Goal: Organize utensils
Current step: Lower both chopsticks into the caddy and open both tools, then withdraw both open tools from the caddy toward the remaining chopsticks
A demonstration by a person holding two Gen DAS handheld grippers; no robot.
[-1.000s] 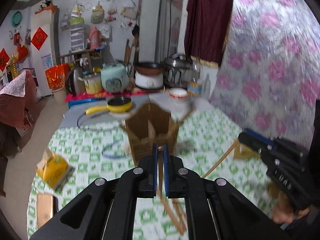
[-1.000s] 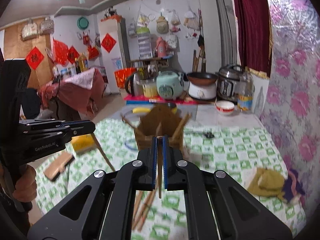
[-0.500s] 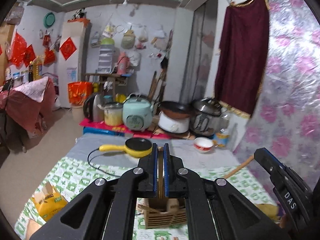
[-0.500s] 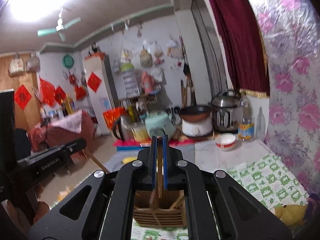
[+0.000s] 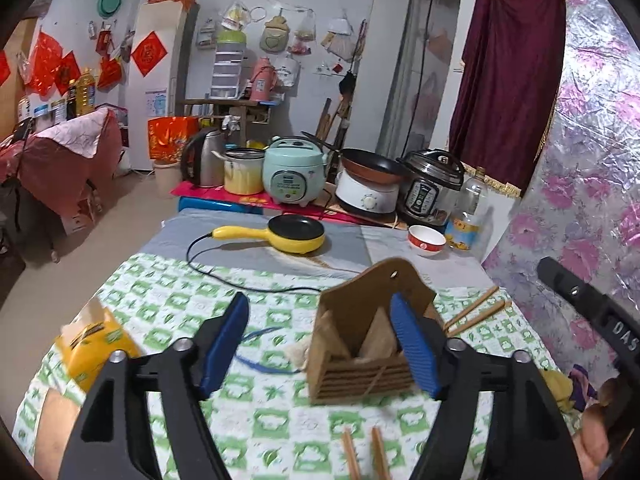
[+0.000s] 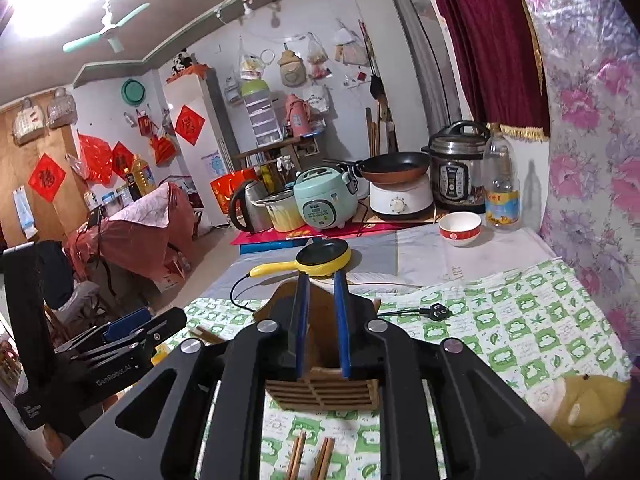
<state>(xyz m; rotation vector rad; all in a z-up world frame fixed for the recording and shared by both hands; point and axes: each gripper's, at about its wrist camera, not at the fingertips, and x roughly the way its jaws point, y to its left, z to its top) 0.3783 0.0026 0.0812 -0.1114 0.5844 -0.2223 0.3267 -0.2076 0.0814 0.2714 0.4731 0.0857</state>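
Wooden holder (image 5: 362, 344) on checked cloth, two chopsticks (image 5: 474, 314) propped inside

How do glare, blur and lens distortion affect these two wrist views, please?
Right wrist view: the ceiling light blows out the top-left corner, and the fisheye bends the walls and curtain. Left wrist view: evenly lit, no glare; the yellow box and the wooden utensil holder look smeared, while the far rice cooker stays crisp. Dark lens corners frame both views.
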